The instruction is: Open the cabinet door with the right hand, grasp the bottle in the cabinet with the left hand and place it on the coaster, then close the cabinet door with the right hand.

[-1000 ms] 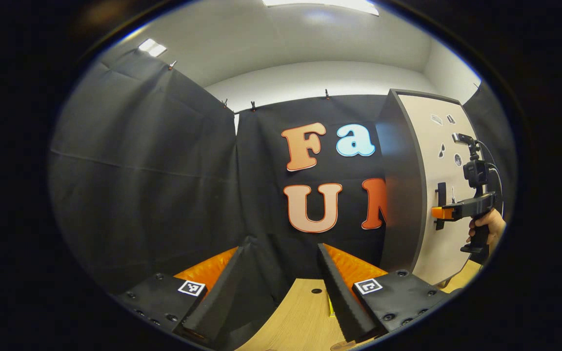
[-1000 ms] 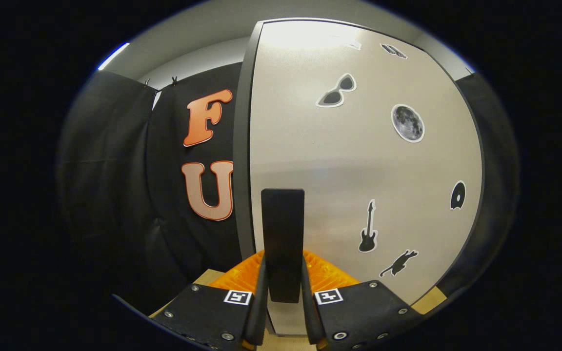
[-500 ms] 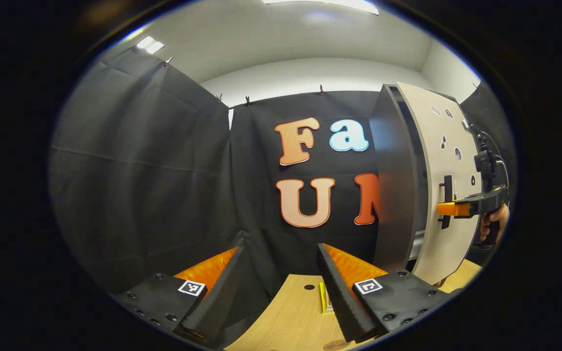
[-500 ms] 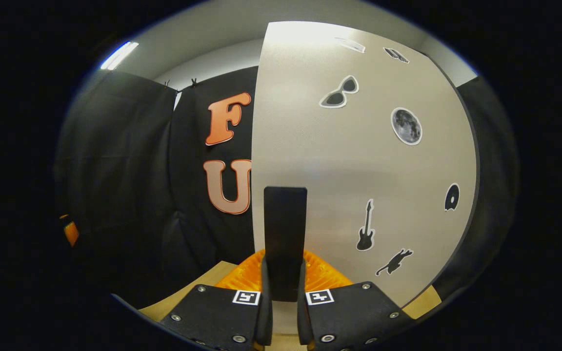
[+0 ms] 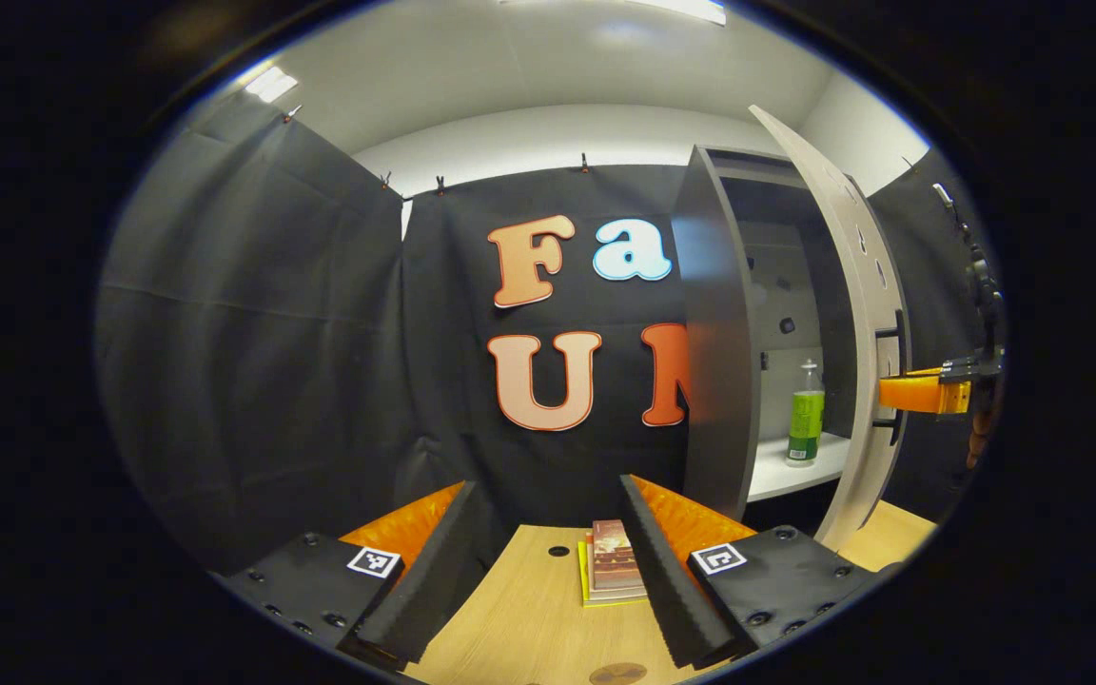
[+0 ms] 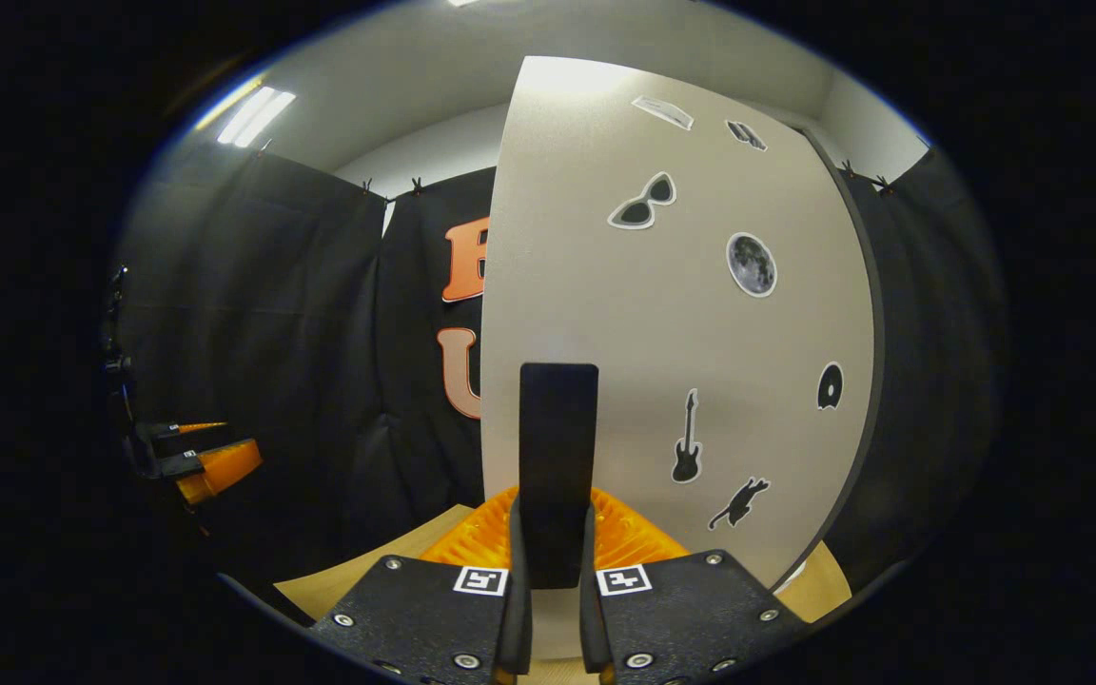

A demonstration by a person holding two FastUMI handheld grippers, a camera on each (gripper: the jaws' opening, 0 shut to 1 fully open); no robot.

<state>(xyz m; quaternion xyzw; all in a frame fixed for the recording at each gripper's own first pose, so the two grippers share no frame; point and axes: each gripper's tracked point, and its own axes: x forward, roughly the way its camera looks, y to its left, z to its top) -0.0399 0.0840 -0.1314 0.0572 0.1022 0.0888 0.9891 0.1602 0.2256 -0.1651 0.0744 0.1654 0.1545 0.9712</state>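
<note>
Cabinet door (image 6: 662,314) stands swung well out from the cabinet (image 5: 712,352); in the left gripper view it is seen nearly edge-on, with a wide gap between its free edge and the cabinet's side panel. Interior open to approach from the front.

Right hand-held gripper (image 6: 555,595): fingers drawn close together, both pressed on the flat dark door handle (image 6: 557,457), which runs upright between them. The same gripper appears in the left gripper view at the door's outer face (image 5: 919,392).

Left hand-held gripper (image 5: 548,561): fingers spread wide, nothing between them, held above the wooden bench (image 5: 519,628). It also shows at the far left of the right gripper view (image 6: 210,461), well apart from the door.

Bottle (image 5: 805,414): clear with a green label and pale cap, standing upright on the cabinet's white shelf (image 5: 781,471), long axis vertical, cap up, near the shelf's front edge.

A small stack of books (image 5: 610,571) lies flat on the bench, between the left fingers. A round brown disc, perhaps the coaster (image 5: 616,674), sits at the bench's near edge, partly cut off.
</note>
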